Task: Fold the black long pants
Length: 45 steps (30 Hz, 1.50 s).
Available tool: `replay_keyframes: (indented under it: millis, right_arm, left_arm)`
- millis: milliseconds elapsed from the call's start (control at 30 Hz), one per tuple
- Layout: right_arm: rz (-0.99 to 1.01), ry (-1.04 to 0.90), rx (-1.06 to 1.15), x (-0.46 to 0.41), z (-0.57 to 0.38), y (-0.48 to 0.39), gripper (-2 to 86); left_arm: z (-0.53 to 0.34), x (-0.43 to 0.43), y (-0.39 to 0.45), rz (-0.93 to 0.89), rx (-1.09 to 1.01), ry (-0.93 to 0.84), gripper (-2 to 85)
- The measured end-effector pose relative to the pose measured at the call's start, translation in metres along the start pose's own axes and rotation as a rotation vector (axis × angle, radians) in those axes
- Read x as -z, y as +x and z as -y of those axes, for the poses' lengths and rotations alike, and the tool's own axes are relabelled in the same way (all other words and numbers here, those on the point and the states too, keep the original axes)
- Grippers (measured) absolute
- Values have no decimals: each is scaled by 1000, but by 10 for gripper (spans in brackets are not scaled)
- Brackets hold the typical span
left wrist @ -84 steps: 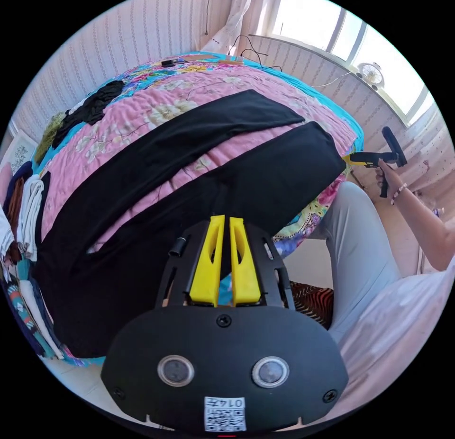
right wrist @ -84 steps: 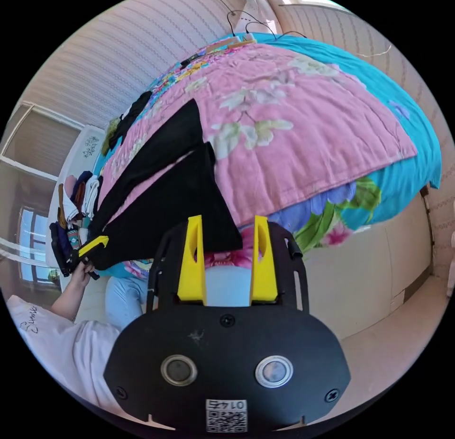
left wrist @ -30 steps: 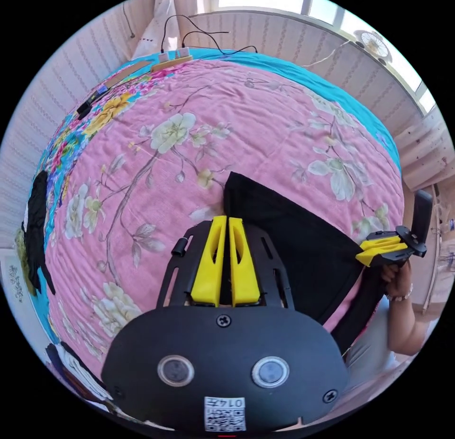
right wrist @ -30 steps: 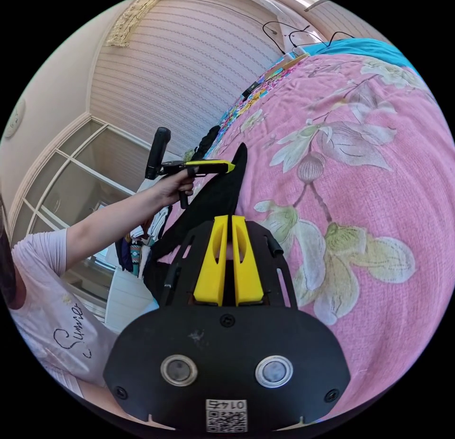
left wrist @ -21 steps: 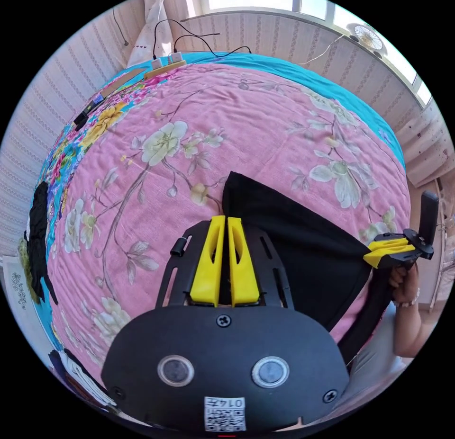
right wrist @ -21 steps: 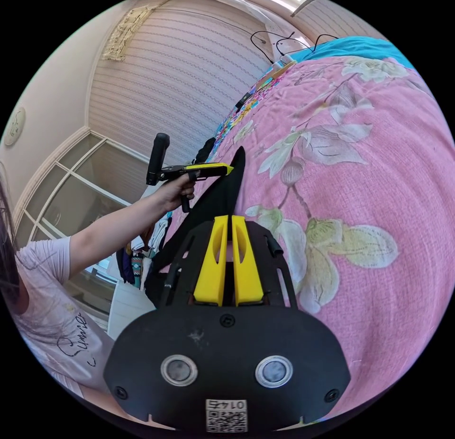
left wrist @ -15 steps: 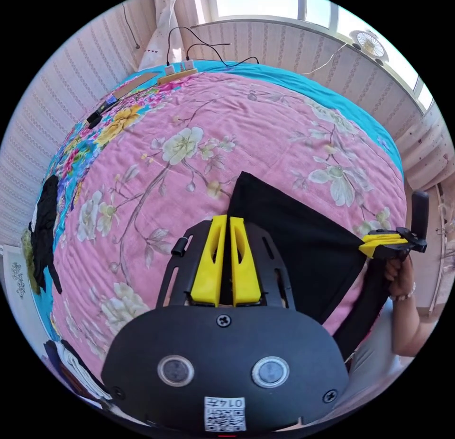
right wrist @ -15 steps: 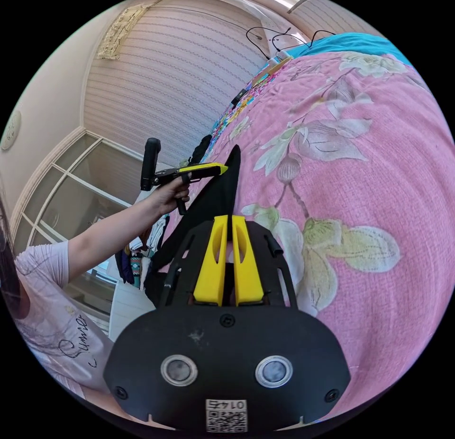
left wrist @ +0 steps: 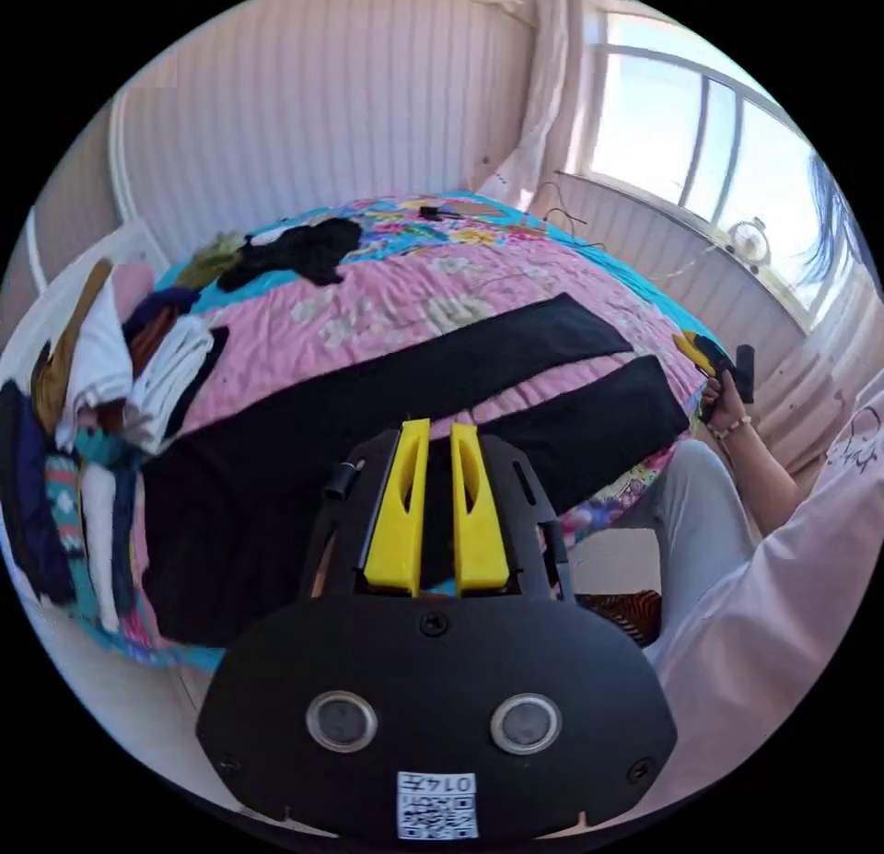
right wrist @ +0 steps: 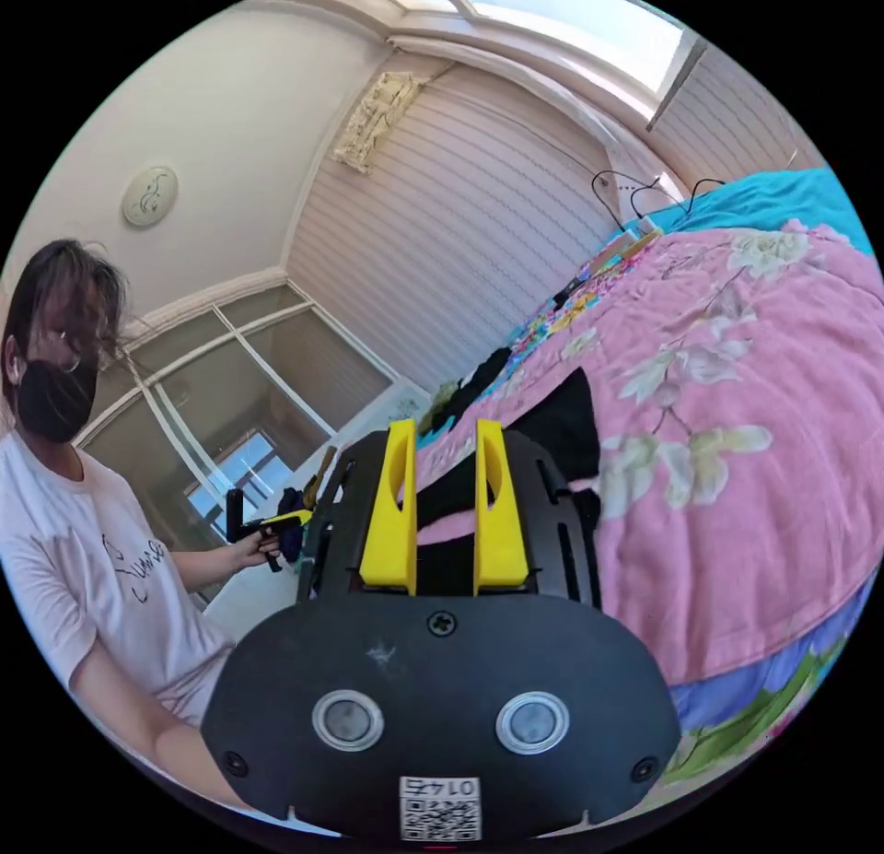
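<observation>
The black long pants [left wrist: 304, 449] lie flat on the pink flowered bedspread [left wrist: 368, 310], with the waist toward the clothes pile and the two legs spread apart. My left gripper [left wrist: 440, 427] hovers off the bed's near edge by the waist end, its jaws slightly open and holding nothing. A hand holds my right gripper [left wrist: 692, 347] just past the near leg's hem. In the right gripper view my right gripper [right wrist: 445, 426] is open and empty, and the leg ends of the pants [right wrist: 562, 421] lie beyond it. The left gripper [right wrist: 299, 520] appears small in the person's other hand.
A pile of folded clothes [left wrist: 83, 412] lines the bed's left end. A dark heap of garments [left wrist: 295, 246] sits at the far side, with a power strip and cables [left wrist: 442, 211] near the window corner. The person's leg [left wrist: 700, 513] stands against the bed, above a striped rug [left wrist: 617, 605].
Both grippers were shut on the pants' edge and held it up over the bed. Now both jaws are open, the pants lie spread flat, and both hands have drawn back.
</observation>
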State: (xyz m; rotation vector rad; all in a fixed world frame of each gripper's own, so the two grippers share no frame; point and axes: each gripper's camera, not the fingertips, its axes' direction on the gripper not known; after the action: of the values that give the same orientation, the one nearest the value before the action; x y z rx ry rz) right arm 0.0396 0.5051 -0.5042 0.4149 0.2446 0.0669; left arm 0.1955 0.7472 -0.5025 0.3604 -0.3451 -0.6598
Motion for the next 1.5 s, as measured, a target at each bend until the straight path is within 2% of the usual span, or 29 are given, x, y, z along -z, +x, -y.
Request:
replay_keyframes:
  millis: [67, 133, 233, 300, 367, 433, 567, 633, 700, 767, 900, 1067, 1200, 1500]
  right_arm:
    - [-87, -106, 3, -7, -14, -26, 97]
    - [-274, -254, -46, -8, -26, -42, 104]
    - [-368, -247, -216, 9, -29, -42, 111]
    - [-370, -174, -308, 19, -28, -41, 112]
    - [-488, -175, -342, 20, -24, -43, 115]
    - [-684, -220, -424, 15, -20, -39, 128]
    - [-670, -273, -432, -4, -4, -42, 134]
    - [-720, -397, -452, -29, 2, -36, 136]
    - [-676, -481, -512, -47, 4, -28, 139]
    - [-665, -476, -539, -55, 8, -30, 133]
    - [-634, -438, -500, -58, 17, -47, 44]
    - [-642, -498, -396, -63, 35, -68, 12]
    - [-597, -453, -353, -51, 56, -86, 6]
    - [-590, -478, -172, -62, 109, -119, 2]
  left_arm:
    - [-72, 24, -61, -11, 264, 23, 50]
    - [-117, 40, -102, -1, 440, 71, 50]
    - [-179, 55, -166, -69, 677, 107, 57]
    - [-210, 63, -197, -90, 748, 150, 65]
    - [-240, 77, -229, -11, 807, 179, 71]
    - [-257, 83, -254, 57, 858, 135, 74]
    - [-289, 90, -313, 37, 959, 119, 78]
    - [-299, 95, -334, 29, 997, 128, 79]
    - [-303, 100, -352, 33, 1014, 120, 84]
    - [-308, 107, -374, 25, 1037, 127, 91]
    - [-318, 113, -401, -5, 1063, 159, 87]
    - [-320, 105, -432, 25, 1029, 25, 52]
    - [-319, 114, -446, 8, 990, -26, 0]
    - [-317, 171, -465, 9, 866, 114, -10]
